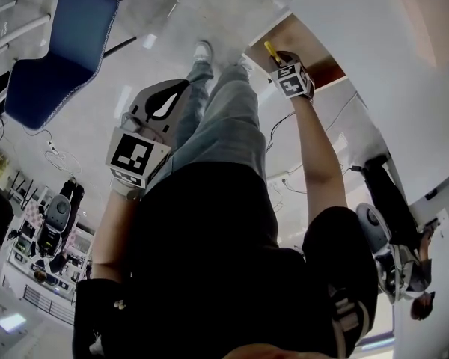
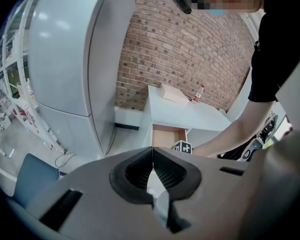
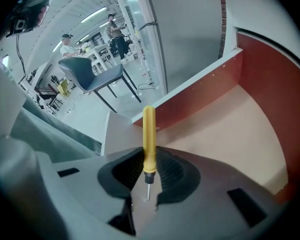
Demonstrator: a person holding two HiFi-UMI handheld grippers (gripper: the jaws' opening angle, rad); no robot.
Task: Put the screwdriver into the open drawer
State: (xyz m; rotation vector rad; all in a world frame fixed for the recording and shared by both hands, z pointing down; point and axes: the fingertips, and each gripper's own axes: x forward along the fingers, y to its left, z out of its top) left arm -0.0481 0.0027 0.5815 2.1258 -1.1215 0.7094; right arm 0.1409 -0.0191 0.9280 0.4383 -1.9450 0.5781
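Well, my right tool (image 3: 149, 170) is clenched on the screwdriver (image 3: 149, 131). Its smooth, round yellow handle pokes out past the ribbed black pads (image 3: 171, 170), with the thin metal shaft behind them. Just beyond lies the drawer (image 3: 225, 124), with a pale wooden floor and reddish walls, partly hidden by the tool. My left tool (image 2: 153, 171) is closed and empty.

Screwdriver (image 3: 149, 134): smooth, glossy yellow plastic handle, thin bare metal shaft. Right tool (image 3: 149, 173): matt grey plastic body, black ribbed rubbery pads (image 3: 171, 171). Drawer (image 3: 240, 114): matt pale wood-look floor, smooth red-brown walls; brick wall (image 2: 180, 59): rough, matt.
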